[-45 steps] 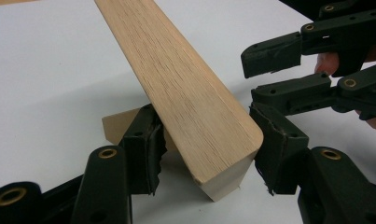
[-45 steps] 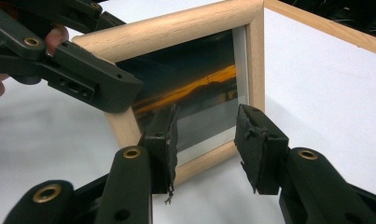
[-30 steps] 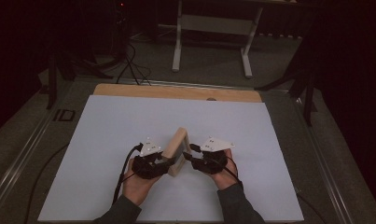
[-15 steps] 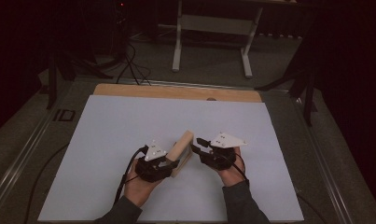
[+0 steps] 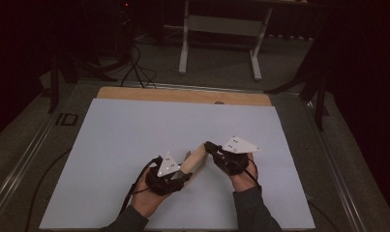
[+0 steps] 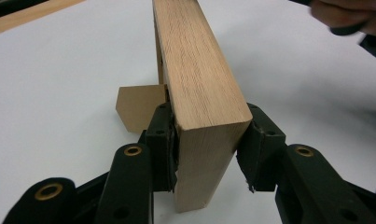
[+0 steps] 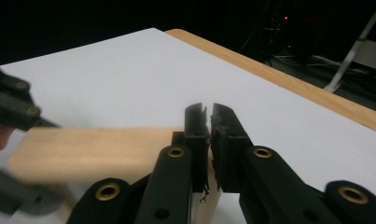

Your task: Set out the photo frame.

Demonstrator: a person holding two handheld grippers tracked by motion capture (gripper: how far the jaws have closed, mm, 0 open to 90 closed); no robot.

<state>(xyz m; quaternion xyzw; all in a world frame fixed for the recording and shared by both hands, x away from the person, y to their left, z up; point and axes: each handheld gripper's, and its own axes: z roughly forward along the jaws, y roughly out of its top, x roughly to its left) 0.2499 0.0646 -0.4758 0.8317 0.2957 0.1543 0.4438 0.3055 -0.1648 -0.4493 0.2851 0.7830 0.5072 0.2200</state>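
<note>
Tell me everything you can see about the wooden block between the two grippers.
The pale rectangular wooden block is a thick plank with visible straight grain and squared ends. It is tilted up off the white table sheet. The left gripper clamps its near end from both sides. The right gripper, jaws together, is at its far end; whether it touches is unclear. A small tan piece sits beside it.

We see bare white desk [image 5: 134,145] all around. The wooden block [image 5: 196,157] stands between our two tongs.
</note>
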